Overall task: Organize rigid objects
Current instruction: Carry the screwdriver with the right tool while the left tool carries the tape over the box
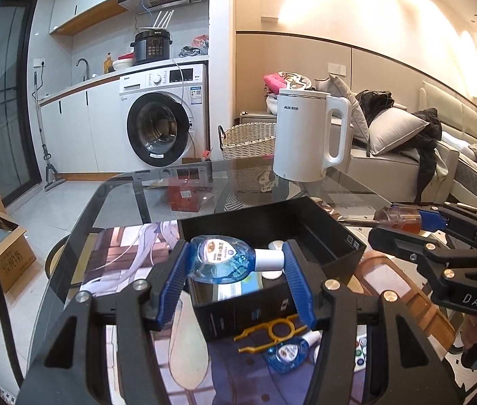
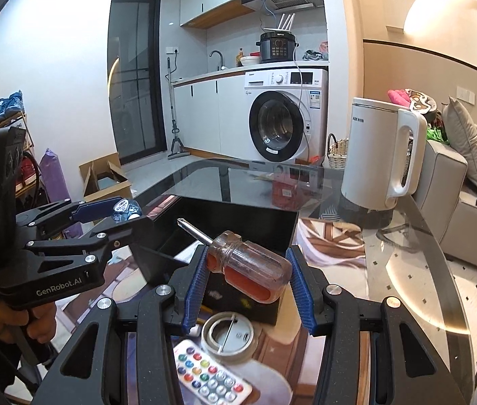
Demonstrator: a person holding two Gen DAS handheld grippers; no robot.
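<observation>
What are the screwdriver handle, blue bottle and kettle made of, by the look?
Screwdriver handle: clear hard plastic, glossy; an orange core shows through it. The shaft looks like bare metal.
Blue bottle: transparent blue-tinted plastic; light passes through, and the label and white cap look opaque.
Kettle: matte white shell, probably plastic; its inside is not visible.

Beyond the jaws, a white electric kettle stood upright on the glass table, ahead and to the right. Farther off, straight ahead, a white washing machine sat under a counter that carried a black pressure cooker. Far left of the jaws lay an open cardboard box
</observation>
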